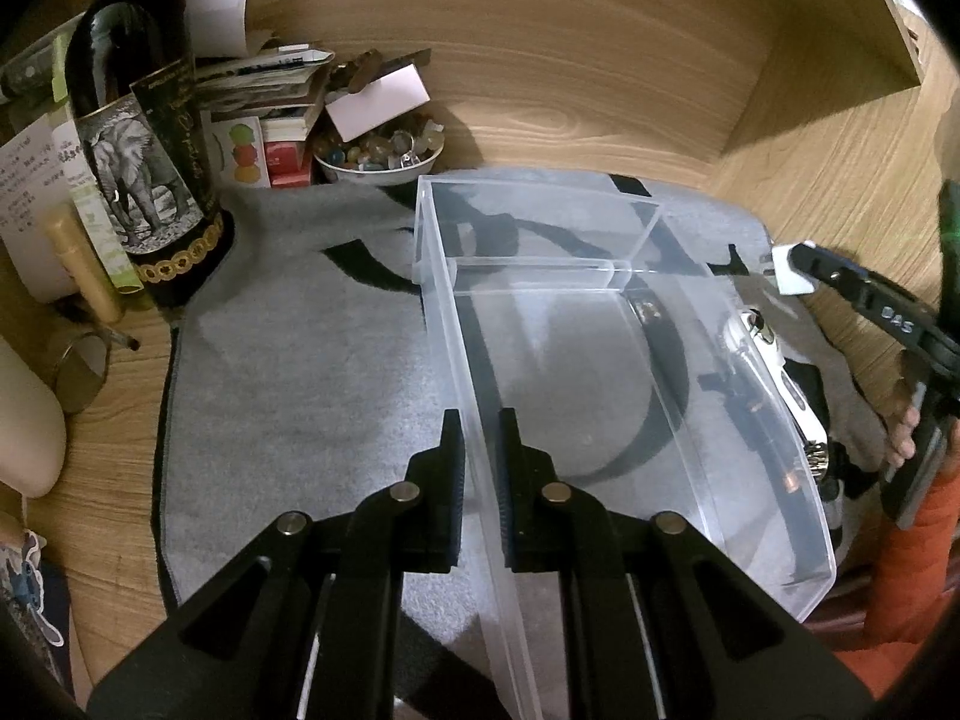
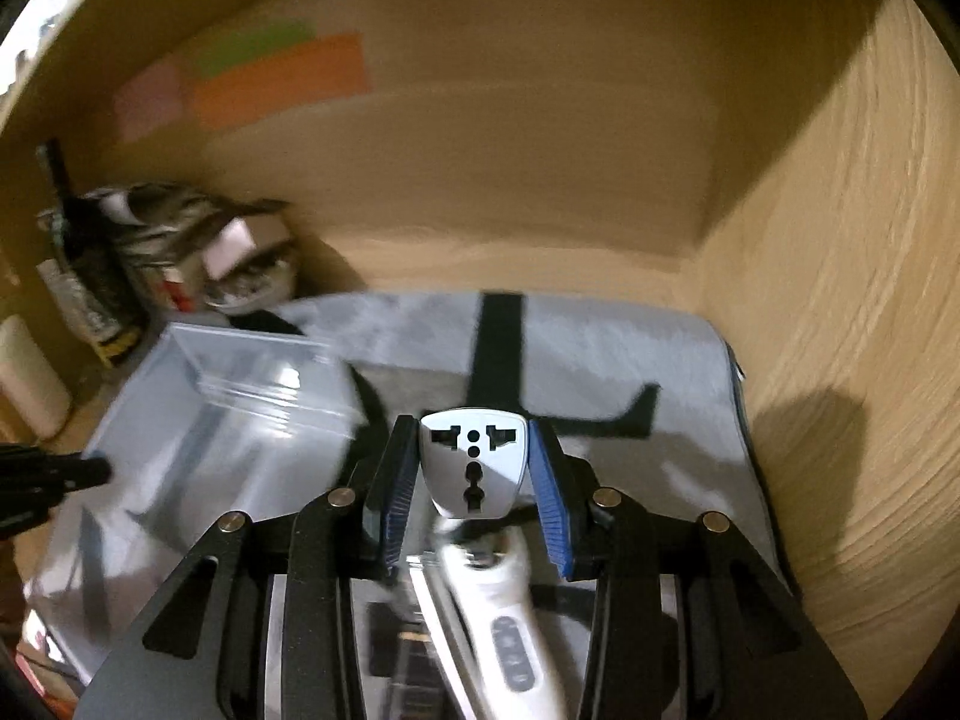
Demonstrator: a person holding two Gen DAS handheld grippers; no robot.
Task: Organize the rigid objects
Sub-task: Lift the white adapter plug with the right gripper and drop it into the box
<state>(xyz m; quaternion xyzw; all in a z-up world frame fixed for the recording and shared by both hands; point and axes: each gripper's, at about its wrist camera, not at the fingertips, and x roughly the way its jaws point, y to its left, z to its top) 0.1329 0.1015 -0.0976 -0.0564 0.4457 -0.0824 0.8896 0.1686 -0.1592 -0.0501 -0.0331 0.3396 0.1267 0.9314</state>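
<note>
A clear plastic organizer box [image 1: 600, 324] with dividers sits on a grey mat [image 1: 288, 360]. My left gripper [image 1: 480, 450] is shut on the box's near left wall, one finger on each side. My right gripper [image 2: 474, 468] is shut on a white travel plug adapter [image 2: 474, 462] and holds it above the mat, right of the box [image 2: 198, 450]. In the left wrist view the right gripper [image 1: 798, 267] shows at the right edge with the white adapter [image 1: 789, 270] at its tip. A white handled tool [image 2: 504, 600] lies below it on the mat.
A dark bottle with an elephant label [image 1: 138, 168], papers, small boxes and a bowl of stones [image 1: 384, 150] crowd the back left corner. Wooden walls [image 2: 840, 300] close in behind and to the right. A metal ring [image 1: 78, 372] lies at the left.
</note>
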